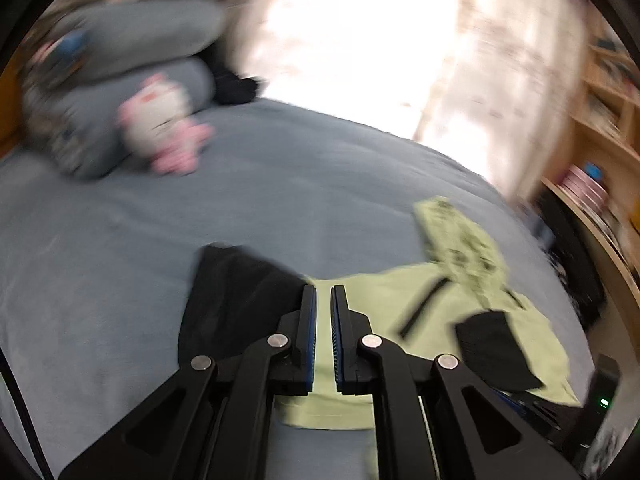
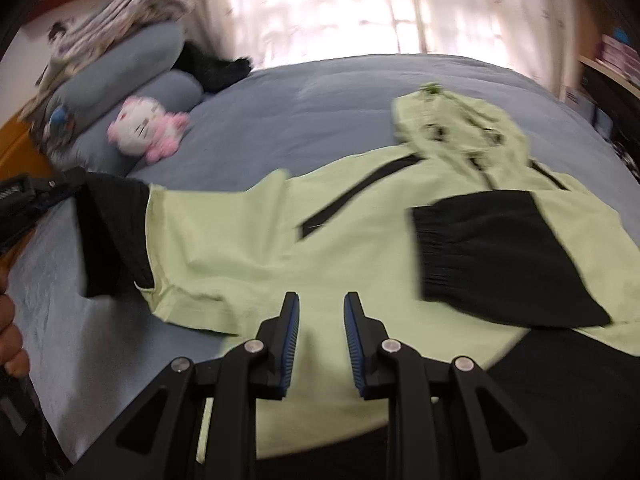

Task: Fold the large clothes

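- The bed (image 2: 320,92) carries the green hoodie (image 2: 248,248), flat by its near edge.
- One sleeve (image 2: 500,256) already lies folded on top.
- The left tongs (image 1: 323,292) look clenched on the other sleeve (image 2: 108,232); next, carry it across too.
- The right tongs (image 2: 322,332) are released, holding nothing.

A grey-blue bedspread (image 2: 320,92) is covering the bed. At its far left corner two grey-blue pillows (image 2: 132,60) are lying stacked, with a patterned folded blanket (image 2: 132,4) sitting on top of them. A pink and white plush cat (image 2: 144,128) is leaning against the lower pillow. A dark, fuzzy thing (image 2: 216,68) is lying beside the pillows at the far edge; it is too blurred to name. Bright curtains (image 2: 340,4) are hanging beyond the far edge. Wooden shelves (image 1: 612,92) are standing past the right edge.
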Available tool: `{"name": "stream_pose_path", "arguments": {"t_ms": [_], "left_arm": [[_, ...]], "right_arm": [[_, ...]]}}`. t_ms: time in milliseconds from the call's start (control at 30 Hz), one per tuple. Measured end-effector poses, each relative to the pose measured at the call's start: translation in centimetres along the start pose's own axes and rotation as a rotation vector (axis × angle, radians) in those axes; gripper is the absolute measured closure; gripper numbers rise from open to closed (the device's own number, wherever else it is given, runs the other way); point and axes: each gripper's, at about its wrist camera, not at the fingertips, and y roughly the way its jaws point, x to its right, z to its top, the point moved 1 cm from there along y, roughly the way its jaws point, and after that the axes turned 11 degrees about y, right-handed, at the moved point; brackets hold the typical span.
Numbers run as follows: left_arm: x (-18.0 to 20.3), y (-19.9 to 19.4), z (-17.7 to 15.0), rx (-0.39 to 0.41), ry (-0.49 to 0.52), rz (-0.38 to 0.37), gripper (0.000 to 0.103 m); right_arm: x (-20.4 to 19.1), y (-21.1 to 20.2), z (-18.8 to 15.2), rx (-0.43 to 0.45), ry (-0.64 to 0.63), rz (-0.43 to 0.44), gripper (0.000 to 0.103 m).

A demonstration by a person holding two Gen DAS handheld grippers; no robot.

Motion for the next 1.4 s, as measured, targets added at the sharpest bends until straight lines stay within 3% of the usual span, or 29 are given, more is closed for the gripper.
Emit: {"name": "stream_pose_path", "arguments": {"t_ms": [200, 333, 500, 633, 700, 867, 1067, 1400], "left_arm": [[14.1, 0.0, 1.0, 0.003, 0.154, -0.152, 0.098], [21.8, 2.2, -0.8, -0.067, 0.199, -0.240, 0.098], [27.6, 4.1, -4.2, -0.153, 0.274, -0.252, 0.098], [29.4, 4.7, -6.2, -0.208, 0.329, -0.227, 0.097], [28.7, 4.5, -6.5, -0.232, 0.334, -0.209, 0.091], [24.1, 3.8, -5.5, -0.230, 0.301, -0.090, 0.051], [16.4, 2.7, -5.0, -0.234, 0.169, -0.029, 0.048], [1.4, 1.5, -8.2, -0.194, -0.276, -0.009, 0.048]], "right_arm": [[7.7, -4.3, 1.5, 0.062, 0.126, -0.043, 0.080], [13.2, -6.4, 1.9, 0.094, 0.199, -0.080, 0.080], [18.4, -7.9, 1.6, 0.107, 0.263, -0.113, 0.080], [21.0, -8.1, 1.2, 0.095, 0.297, -0.113, 0.080], [21.5, -7.9, 1.0, 0.085, 0.298, -0.105, 0.080], [20.2, -6.9, 0.8, 0.054, 0.269, -0.031, 0.080], [16.0, -5.7, 0.9, 0.034, 0.200, 0.048, 0.080], [10.4, -3.4, 0.2, -0.014, 0.094, 0.105, 0.080]]}}
